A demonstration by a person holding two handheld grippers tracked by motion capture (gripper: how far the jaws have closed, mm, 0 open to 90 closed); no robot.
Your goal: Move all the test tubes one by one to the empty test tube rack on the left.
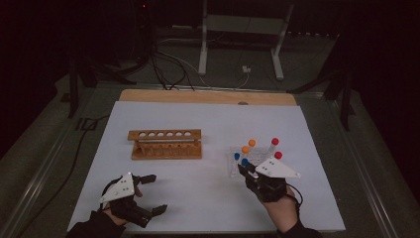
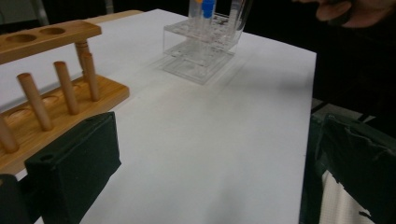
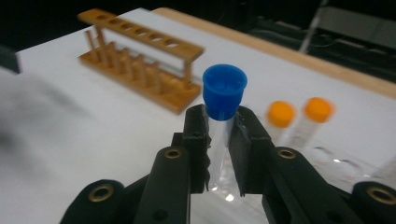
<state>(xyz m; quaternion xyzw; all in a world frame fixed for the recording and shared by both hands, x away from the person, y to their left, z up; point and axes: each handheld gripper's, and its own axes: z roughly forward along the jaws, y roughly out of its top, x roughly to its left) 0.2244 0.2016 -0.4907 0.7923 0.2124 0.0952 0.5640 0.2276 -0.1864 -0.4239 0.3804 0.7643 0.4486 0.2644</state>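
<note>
Item: blue-capped tube (image 3: 224, 112), clear plastic with a push-on cap. It is clamped between the jaws of the right gripper (image 3: 223, 140), just under the cap, upright, at the near left corner of the clear rack (image 1: 242, 166); whether its foot has left the rack I cannot tell. Judged light, stiff and smooth-walled, so likely slippery; thin plastic may crack or squirt out under a hard squeeze. Best hold: on the upper body just below the cap, as here (the cap's rim acts as a stop against sliding down). Keep it plumb when lifting clear of neighbouring tubes.

Left gripper (image 1: 142, 196): jaws stand wide apart, nothing between them, low over the near left part of the counter (image 1: 198, 198).

Count, from the high view:
- Tubes: six in all. Two blue caps, two orange caps (image 1: 252, 143), two red caps (image 1: 275, 141).
- Clear rack: one, right of centre.
- Wooden rack (image 1: 166, 144): one, left of centre, six holes in the top bar, all vacant, a row of pegs along its base.
- Grippers: two.
</note>
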